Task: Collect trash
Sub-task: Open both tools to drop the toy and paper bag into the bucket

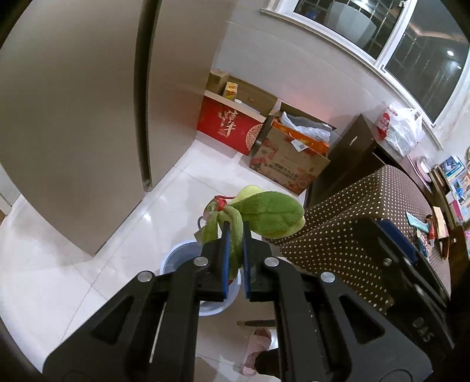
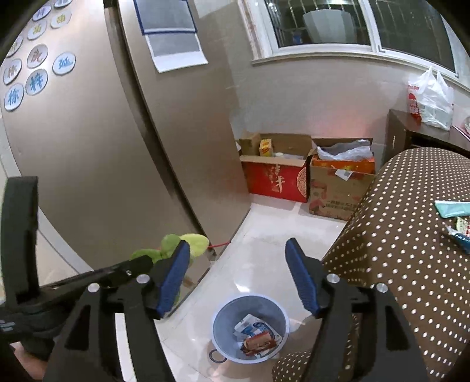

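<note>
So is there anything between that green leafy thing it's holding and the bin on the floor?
Nothing visible. The left gripper holds the green plush leaf above the open blue bin, which holds only a few wrappers.

I see warm indoor light, glare on the glossy floor [image 1: 164, 211], dark night window [image 2: 411, 26], strong fisheye bending, black vignetted corners, mild softness.

Your left gripper [image 1: 235, 249] and green cloth [image 1: 264, 211] hide most of the bin [image 1: 176, 258]; its wrappers' [image 2: 255, 335] print is unreadable.
</note>
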Tool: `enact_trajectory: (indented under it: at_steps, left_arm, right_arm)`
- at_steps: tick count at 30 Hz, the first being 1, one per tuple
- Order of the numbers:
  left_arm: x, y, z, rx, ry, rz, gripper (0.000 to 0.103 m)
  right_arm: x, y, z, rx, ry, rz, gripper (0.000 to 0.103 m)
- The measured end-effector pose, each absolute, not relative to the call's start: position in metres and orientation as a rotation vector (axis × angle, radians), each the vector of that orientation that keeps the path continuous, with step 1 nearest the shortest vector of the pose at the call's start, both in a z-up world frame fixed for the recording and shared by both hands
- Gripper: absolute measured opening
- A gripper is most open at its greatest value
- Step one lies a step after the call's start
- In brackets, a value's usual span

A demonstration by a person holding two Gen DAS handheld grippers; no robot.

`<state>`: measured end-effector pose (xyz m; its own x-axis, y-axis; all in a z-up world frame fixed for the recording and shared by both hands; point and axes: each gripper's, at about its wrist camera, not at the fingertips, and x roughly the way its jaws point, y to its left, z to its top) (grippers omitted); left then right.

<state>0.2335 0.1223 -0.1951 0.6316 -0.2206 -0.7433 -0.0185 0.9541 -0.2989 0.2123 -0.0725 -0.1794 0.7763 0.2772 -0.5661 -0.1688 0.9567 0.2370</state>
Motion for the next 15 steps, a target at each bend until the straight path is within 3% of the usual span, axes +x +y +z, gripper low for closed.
enact_trajectory:
  at_steps: [5,6,9,15]
  left_arm:
    - [0.248,0.119,-0.194,-0.329,0.887,-0.117,0.009]
    - [0.252,0.119,-0.195,-0.345,0.899,-0.114,0.013]
    - [0.252,0.117,-0.194,-0.370,0.907,-0.084,0.078]
    - [0.240,0.104,-0.182,-0.341,0.870,-0.096,0.078]
  right_arm:
    - [0.209,-0.086,-0.170,0.199,0.603,0.221,0.069]
    - [0.210,-0.088,-0.169,0.198,0.603,0.217,0.069]
    - [0.208,-0.093,-0.170,0.200,0.613,0.208,0.069]
    - [0.203,-0.106,-0.170,0.212,0.626,0.193,0.069]
